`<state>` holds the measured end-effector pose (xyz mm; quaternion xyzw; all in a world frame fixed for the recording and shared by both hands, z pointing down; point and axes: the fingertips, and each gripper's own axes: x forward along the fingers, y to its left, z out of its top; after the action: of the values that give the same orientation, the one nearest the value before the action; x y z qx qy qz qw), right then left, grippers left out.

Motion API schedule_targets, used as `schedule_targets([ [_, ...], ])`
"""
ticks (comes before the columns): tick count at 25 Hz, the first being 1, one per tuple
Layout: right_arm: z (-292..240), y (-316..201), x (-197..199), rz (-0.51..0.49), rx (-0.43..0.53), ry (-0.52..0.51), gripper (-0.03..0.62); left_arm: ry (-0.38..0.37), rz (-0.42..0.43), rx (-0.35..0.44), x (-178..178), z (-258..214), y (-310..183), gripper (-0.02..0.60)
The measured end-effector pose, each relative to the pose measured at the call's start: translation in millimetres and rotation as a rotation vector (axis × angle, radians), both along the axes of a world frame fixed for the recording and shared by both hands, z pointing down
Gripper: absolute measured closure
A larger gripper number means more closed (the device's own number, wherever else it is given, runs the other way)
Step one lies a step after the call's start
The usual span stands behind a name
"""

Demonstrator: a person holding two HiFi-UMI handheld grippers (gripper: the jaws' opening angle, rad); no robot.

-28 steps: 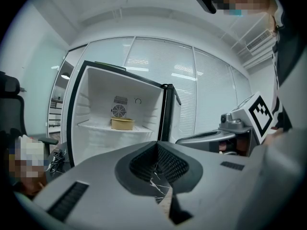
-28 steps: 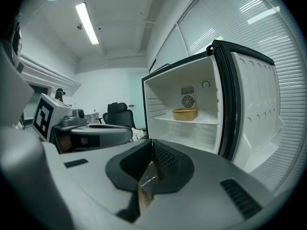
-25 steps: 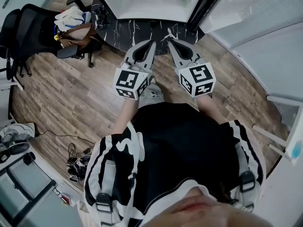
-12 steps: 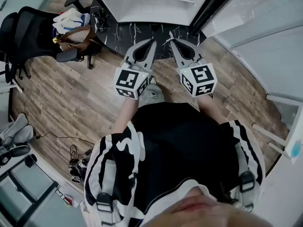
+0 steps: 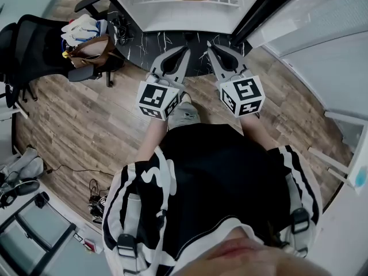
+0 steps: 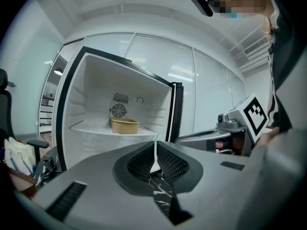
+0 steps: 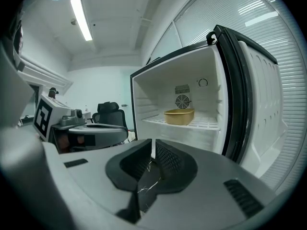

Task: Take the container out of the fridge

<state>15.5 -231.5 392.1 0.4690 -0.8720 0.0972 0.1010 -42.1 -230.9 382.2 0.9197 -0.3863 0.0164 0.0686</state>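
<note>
A black office chair [image 5: 34, 45] stands on the wood-plank floor [image 5: 80, 119]. A brown bag [image 5: 91, 46] sits on its seat, with white items [image 5: 81, 26] piled on top. A dark marbled floor strip [image 5: 155, 42] borders the planks. Tangled cables [image 5: 96, 197] lie on the floor. A ceiling strip light [image 7: 79, 12] glows, and slatted blinds [image 7: 288, 80] cover the wall.

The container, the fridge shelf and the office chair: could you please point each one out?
container [image 7: 179, 117], right gripper view, its front wall.
fridge shelf [image 7: 207, 124], right gripper view, bare wire right of the container.
office chair [image 5: 35, 46], head view, its black backrest.
</note>
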Motion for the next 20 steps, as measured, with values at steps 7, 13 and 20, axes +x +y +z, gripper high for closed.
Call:
schedule_targets([
  [7, -4, -13, -4, 0.003, 0.015, -0.005, 0.577, 0.003, 0.047, 0.014, 2, -4, -11, 0.572],
  [13, -6, -24, -7, -0.003, 0.017, -0.009, 0.514, -0.008, 0.062, 0.018, 2, -5, -22, 0.571],
  [20, -9, -37, -11, 0.003, 0.022, -0.005, 0.487, -0.004, 0.062, 0.015, -3, -8, -38, 0.512],
])
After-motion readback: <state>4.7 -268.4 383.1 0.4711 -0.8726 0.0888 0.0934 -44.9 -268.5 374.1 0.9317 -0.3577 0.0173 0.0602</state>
